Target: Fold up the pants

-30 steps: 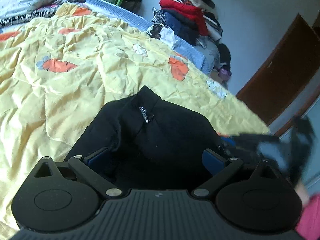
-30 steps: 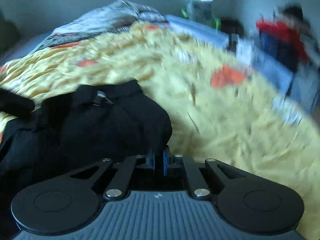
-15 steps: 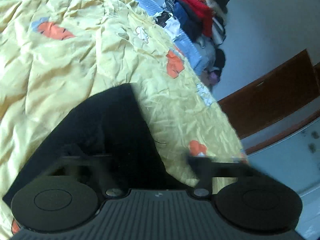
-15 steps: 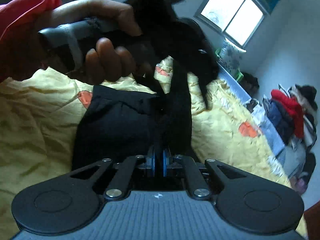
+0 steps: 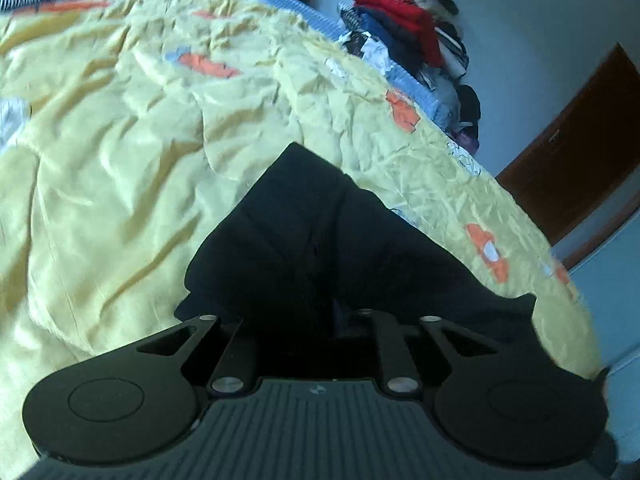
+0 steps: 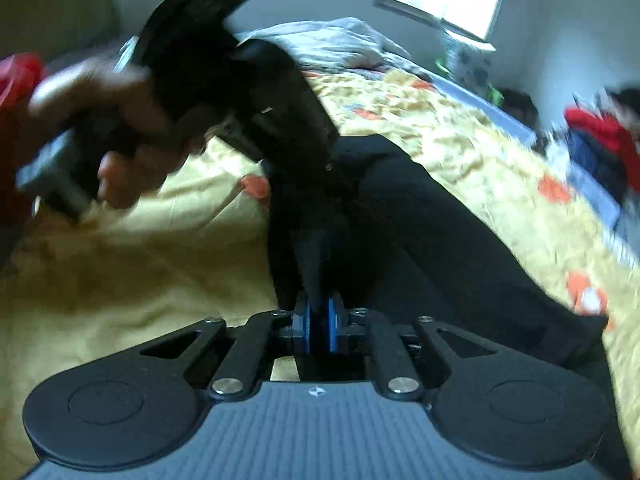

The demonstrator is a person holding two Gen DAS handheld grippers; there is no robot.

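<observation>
Left to right: the left tongs [image 5: 316, 320], jaws drawn in on dark fabric, have just eased slightly; the black pants [image 5: 320, 240] lie on the bed's yellow quilt [image 5: 120, 160]; the right tongs [image 6: 316, 326] clamp a pants fold. No legible writing.
</observation>
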